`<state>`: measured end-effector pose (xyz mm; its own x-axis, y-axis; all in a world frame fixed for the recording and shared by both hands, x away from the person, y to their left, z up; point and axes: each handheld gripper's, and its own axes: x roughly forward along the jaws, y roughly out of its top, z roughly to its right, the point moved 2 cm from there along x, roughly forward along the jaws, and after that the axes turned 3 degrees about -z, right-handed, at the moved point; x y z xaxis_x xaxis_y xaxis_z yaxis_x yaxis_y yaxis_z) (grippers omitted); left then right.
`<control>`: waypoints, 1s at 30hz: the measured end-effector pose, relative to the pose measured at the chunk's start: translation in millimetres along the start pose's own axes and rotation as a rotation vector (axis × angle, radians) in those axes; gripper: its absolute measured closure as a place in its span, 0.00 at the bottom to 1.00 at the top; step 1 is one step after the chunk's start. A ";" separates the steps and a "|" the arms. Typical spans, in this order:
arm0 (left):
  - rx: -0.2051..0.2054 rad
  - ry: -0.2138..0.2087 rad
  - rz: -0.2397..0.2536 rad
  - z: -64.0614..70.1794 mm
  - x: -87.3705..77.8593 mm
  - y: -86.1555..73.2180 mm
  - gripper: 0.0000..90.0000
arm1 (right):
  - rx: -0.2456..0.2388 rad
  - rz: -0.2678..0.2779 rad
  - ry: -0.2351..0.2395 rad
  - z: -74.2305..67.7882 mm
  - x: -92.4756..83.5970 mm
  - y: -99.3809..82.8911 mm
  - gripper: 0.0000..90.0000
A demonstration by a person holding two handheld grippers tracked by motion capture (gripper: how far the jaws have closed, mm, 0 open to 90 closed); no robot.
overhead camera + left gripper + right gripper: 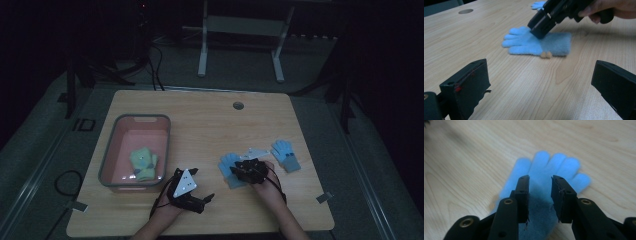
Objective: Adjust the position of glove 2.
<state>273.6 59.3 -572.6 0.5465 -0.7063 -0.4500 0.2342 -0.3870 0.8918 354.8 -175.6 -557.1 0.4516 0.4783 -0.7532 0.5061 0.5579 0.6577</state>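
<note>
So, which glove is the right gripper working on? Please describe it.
On the wooden table, look right of the grey bin. Two light blue gloves lie there; it is the nearer glove, under the right gripper, not the far glove.

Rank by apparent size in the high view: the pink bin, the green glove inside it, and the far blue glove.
1. pink bin, clearly largest.
2. green glove and far blue glove look about alike; neither ranks above the other.

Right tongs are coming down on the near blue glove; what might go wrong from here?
The right tongs straddle the flat blue glove with a narrow gap, so they may pinch only its top layer or skid on the table. The grey bin lies beyond the left tongs, so the carry may clip them.
</note>
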 end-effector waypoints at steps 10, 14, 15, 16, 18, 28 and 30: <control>-0.002 -0.006 0.000 0.3 0.1 0.0 0.02 | 0.077 0.018 -0.049 -6.5 5.4 -1.5 0.98; 0.000 -0.005 -0.003 0.2 0.1 0.0 0.02 | 0.141 0.056 -0.097 -6.9 -1.9 9.8 0.98; -0.001 -0.005 -0.004 0.2 0.2 0.1 0.02 | 0.155 0.066 -0.112 -6.6 -2.7 12.6 0.98; 0.000 -0.005 -0.004 0.2 0.2 0.0 0.02 | 0.167 0.066 -0.126 -6.4 -2.5 15.1 0.98; 0.002 -0.005 -0.003 0.5 0.1 0.0 0.02 | 0.179 0.074 -0.134 -5.7 -1.7 16.9 0.98; -0.001 -0.008 -0.004 0.3 0.0 -0.1 0.02 | 0.250 0.025 -0.112 10.5 17.6 8.9 0.82; 0.000 -0.008 -0.004 0.4 0.0 0.0 0.03 | 0.257 0.030 -0.103 11.7 16.9 8.8 0.80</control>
<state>273.2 59.1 -572.7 0.5389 -0.7098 -0.4536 0.2358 -0.3899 0.8902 375.5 -170.6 -563.9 0.5351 0.4134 -0.7368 0.6548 0.3481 0.6709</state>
